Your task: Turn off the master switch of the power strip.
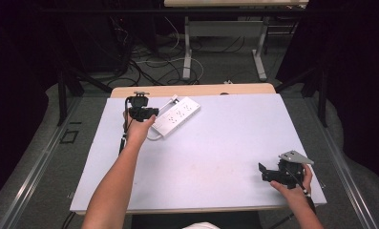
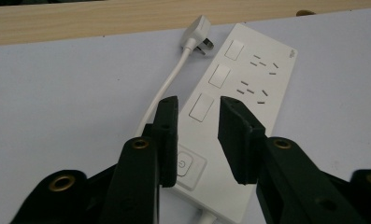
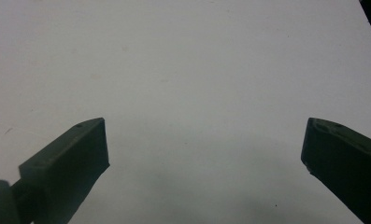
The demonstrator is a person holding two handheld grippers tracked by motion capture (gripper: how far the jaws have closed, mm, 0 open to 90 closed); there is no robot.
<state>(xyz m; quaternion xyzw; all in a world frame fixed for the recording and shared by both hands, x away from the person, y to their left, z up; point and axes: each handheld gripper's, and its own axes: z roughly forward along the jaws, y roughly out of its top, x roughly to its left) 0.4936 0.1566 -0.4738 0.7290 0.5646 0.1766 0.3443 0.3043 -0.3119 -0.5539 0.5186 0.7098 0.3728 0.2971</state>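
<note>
White sheeting covers the table (image 1: 215,157); from the high view a white power strip (image 1: 176,116) lies at its far left, my left gripper (image 1: 143,112) just beside it, my right gripper (image 1: 273,174) well apart near the right edge. My left gripper view: jaws partly parted above the strip's switch end (image 2: 185,165), gripping nothing; its plug (image 2: 199,41) lies beside it. My right gripper view: jaws wide apart over bare sheeting, empty.

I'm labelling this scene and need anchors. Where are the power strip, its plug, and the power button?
power strip (image 2: 267,100), left gripper view, on its white top face beside the sockets.
plug (image 2: 196,33), left gripper view, on its white body.
power button (image 2: 185,164), left gripper view, on the round power symbol.
</note>
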